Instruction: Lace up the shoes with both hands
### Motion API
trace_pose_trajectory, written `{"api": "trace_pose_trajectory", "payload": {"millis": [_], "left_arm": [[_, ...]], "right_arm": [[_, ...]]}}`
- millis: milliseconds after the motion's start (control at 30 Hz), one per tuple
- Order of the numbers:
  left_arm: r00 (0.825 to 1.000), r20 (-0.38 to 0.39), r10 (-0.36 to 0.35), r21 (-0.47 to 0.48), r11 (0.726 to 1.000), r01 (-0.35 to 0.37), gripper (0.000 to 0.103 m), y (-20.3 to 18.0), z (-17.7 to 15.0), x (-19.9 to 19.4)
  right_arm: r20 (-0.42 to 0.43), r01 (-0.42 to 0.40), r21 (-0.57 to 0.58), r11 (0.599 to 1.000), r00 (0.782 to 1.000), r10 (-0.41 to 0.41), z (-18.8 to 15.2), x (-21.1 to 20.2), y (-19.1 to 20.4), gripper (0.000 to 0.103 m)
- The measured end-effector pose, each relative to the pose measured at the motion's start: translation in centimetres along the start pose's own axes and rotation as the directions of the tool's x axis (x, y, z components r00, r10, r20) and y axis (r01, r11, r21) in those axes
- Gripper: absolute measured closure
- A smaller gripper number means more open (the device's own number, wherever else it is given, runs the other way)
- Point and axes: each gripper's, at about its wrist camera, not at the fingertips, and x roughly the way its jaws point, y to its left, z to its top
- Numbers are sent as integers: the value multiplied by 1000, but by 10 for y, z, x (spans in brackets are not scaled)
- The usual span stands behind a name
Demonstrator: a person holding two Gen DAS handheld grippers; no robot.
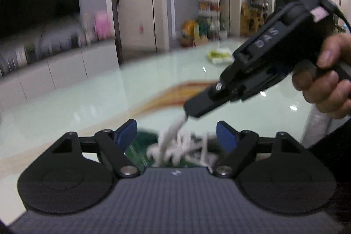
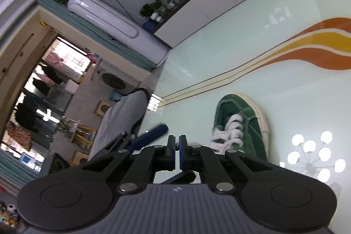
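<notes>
Left wrist view: my left tool [image 1: 176, 135] is spread wide, blue pads well apart and nothing between them. It hovers just above the green shoe [image 1: 140, 146], which lies on the pale glass tabletop [image 1: 87, 102]. The white lace [image 1: 173, 135] is blurred here; one strand rises from the shoe's throat up to the tip of my right tool [image 1: 190, 112], which comes in from beyond the shoe, on its right, with my hand [image 1: 324, 84] on its grip. I judge the strand is pulled up to take out slack, and the left tool waits open to take the next hold.

Right wrist view: the right tool [image 2: 177, 147] has its blue pads nearly together, a thin gap left. What is pinched there I cannot make out from this view; the left view suggests the lace end. The shoe [image 2: 241, 120] sits on the tabletop [image 2: 219, 54], just ahead of the tool and to its right, toe pointing away, lace [image 2: 230, 131] crisscrossed over the tongue. A blue pad of the left tool [image 2: 151, 135] shows left of the shoe.
</notes>
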Motion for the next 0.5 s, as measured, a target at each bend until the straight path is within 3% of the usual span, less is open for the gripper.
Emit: {"api": "trace_pose_trajectory", "payload": {"millis": [67,200,400,500], "left_arm": [[1000,13,12,119,993,-13,25,-18,-1,0],[998,-59,-7,140,990,15,80,-31,-7,11],[998,-61,16,133,991,-8,79,-34,-6,14],[998,-67,-12,133,991,21,79,-36,-5,13]], "right_arm": [[0,-5,10,1000,1000,5,-1,-2,-1,100],[4,-7,36,999,1000,6,1,-6,-6,100],[3,-3,55,998,1000,3,-2,-11,-10,100],[2,0,61,998,1000,0,-4,-10,-10,100]]}}
